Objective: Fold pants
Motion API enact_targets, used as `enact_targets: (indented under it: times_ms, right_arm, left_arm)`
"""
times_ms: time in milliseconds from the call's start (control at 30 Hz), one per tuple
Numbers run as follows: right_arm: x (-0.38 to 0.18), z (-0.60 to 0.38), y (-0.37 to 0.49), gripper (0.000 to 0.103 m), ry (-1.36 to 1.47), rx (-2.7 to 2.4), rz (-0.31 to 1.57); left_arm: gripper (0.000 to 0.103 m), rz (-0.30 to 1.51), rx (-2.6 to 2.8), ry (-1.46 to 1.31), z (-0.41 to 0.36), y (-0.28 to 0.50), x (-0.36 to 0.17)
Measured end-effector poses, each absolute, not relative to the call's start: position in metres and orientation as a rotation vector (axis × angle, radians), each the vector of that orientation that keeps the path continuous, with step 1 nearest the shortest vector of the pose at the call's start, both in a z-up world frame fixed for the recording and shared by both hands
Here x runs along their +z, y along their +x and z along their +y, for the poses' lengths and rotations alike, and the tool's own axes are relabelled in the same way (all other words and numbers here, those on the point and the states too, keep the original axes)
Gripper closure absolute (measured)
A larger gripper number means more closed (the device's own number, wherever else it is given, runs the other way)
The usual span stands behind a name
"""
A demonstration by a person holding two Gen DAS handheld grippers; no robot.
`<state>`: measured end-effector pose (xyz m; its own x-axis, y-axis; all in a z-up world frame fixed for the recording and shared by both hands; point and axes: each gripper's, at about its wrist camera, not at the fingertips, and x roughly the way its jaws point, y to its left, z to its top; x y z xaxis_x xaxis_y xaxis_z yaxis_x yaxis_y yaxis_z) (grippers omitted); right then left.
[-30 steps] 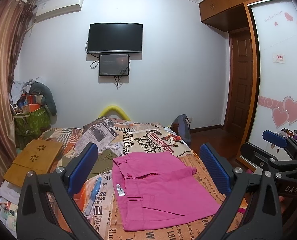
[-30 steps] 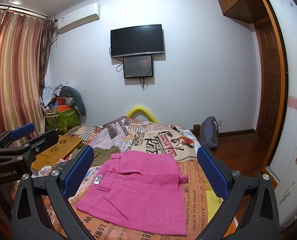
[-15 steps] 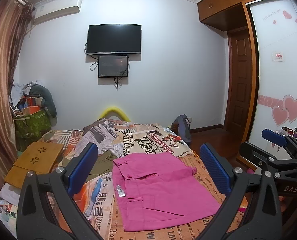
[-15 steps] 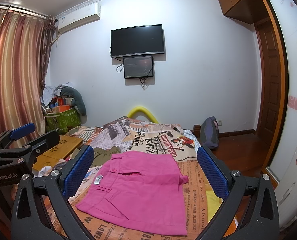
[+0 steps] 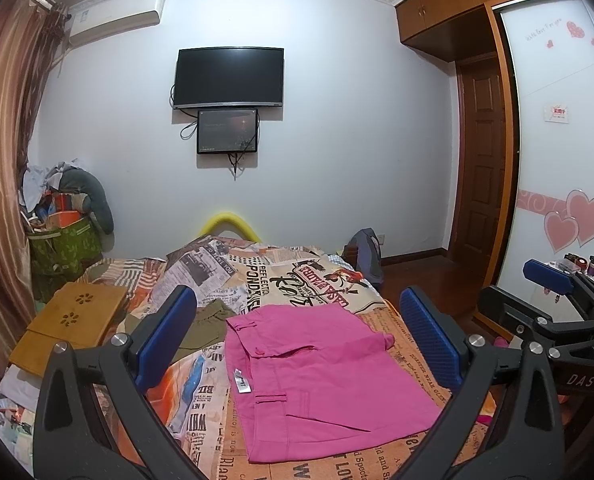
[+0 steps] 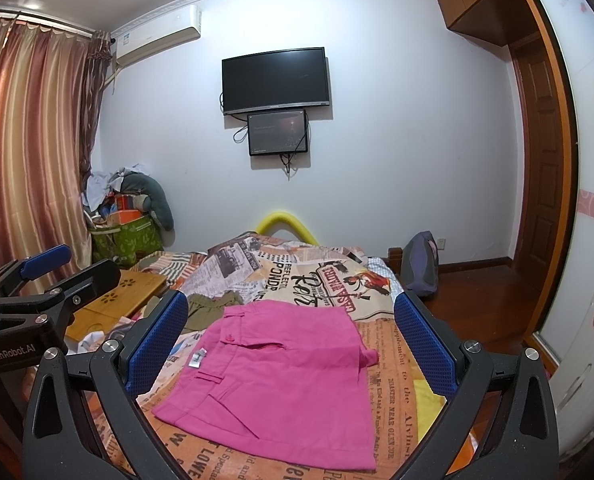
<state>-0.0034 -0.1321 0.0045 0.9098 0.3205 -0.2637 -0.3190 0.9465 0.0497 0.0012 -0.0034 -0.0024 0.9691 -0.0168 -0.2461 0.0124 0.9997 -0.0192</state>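
- Now lying folded and flat on the newspaper-print bedspread: bright pink cotton pants, white label showing at the waistband.
- Sitting just beside the waistband: crumpled olive-green garment.
- Hovering above, both spread wide and gripping nothing: left gripper, right gripper.

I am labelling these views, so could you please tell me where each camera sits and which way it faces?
Left wrist: on the left tongs, facing the pink pants on the bed; right tongs show at right.
Right wrist: on the right tongs, facing the same pants; left tongs show at left.
Shared: pants, wall TV, both open tongs.
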Motion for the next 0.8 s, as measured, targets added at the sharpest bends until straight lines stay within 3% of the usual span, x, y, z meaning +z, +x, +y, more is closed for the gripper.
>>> enact_targets:
  times_ms: [800]
  right_arm:
    - [-0.015,-0.130,0.011,0.000,0.019,0.305,0.319]
  left_arm:
    - [0.000,0.299,-0.024,-0.005,-0.003,0.022,-0.012]
